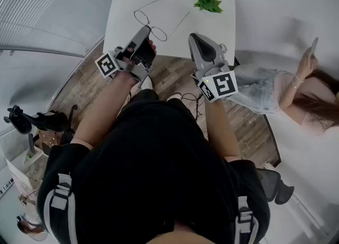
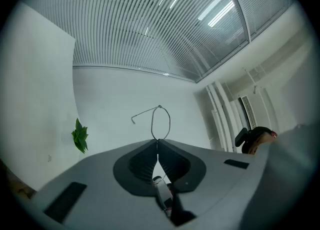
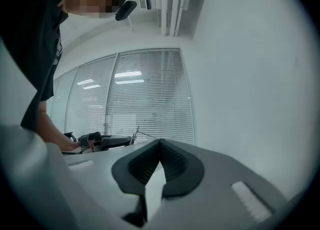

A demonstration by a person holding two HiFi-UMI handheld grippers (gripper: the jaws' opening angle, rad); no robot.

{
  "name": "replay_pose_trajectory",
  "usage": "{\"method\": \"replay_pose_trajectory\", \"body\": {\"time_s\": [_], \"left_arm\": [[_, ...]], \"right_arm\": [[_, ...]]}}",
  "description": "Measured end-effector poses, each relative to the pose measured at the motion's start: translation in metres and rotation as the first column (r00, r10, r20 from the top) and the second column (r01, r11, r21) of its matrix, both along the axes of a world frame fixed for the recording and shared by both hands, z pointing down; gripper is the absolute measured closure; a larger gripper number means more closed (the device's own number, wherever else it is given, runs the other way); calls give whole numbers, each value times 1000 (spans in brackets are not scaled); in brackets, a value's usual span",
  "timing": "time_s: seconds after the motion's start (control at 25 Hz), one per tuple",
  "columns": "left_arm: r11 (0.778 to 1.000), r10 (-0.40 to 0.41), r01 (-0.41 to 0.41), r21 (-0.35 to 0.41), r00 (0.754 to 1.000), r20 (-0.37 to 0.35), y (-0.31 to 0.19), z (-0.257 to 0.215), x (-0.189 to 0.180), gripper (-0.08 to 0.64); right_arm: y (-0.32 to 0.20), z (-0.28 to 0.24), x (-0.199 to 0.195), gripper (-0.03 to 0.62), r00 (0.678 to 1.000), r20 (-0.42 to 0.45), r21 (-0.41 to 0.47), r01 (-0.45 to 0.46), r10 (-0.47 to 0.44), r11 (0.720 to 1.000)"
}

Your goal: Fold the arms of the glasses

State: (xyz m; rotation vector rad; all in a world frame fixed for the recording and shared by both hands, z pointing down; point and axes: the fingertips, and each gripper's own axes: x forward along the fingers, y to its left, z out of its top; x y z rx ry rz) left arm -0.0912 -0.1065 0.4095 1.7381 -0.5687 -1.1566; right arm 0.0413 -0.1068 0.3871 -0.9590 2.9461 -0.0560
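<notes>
The thin wire-frame glasses (image 1: 151,25) hang over the near edge of the white table (image 1: 127,4), both arms spread out toward the far side. My left gripper (image 1: 146,29) is shut on the frame near the bridge. In the left gripper view one lens ring (image 2: 160,122) and its arm stick up past the closed jaws of that gripper (image 2: 157,141). To its right my right gripper (image 1: 194,38) is apart from the glasses, shut with nothing between the pads. In the right gripper view, beyond that gripper's (image 3: 160,141) closed jaws, I see the left gripper (image 3: 102,142) holding the wire frame (image 3: 138,133).
A small green plant (image 1: 207,0) sits at the table's far right corner. A person (image 1: 296,92) sits low at the right with a phone. Wooden floor (image 1: 175,76) runs under the table's near edge. Dark shoes (image 1: 32,122) lie at the left.
</notes>
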Motion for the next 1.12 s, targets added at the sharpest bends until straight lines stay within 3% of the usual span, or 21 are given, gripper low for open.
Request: {"method": "replay_pose_trajectory", "body": {"time_s": [0.32, 0.52, 0.64, 1.12], "left_arm": [[1000, 2, -2, 6, 1000, -4, -4, -2, -7, 546], [1000, 8, -8, 12, 1000, -4, -1, -2, -6, 546], [1000, 14, -14, 17, 1000, -7, 2, -2, -3, 546], [999, 40, -39, 31, 999, -33, 4, 3, 4, 546]], "right_arm": [[-7, 0, -4, 581, 1000, 3, 11, -24, 24, 1000], [-17, 6, 7, 576, 996, 43, -72, -73, 76, 995], [-23, 11, 10, 529, 995, 45, -124, -79, 85, 989], [-42, 23, 6, 497, 995, 22, -204, -89, 96, 975]]}}
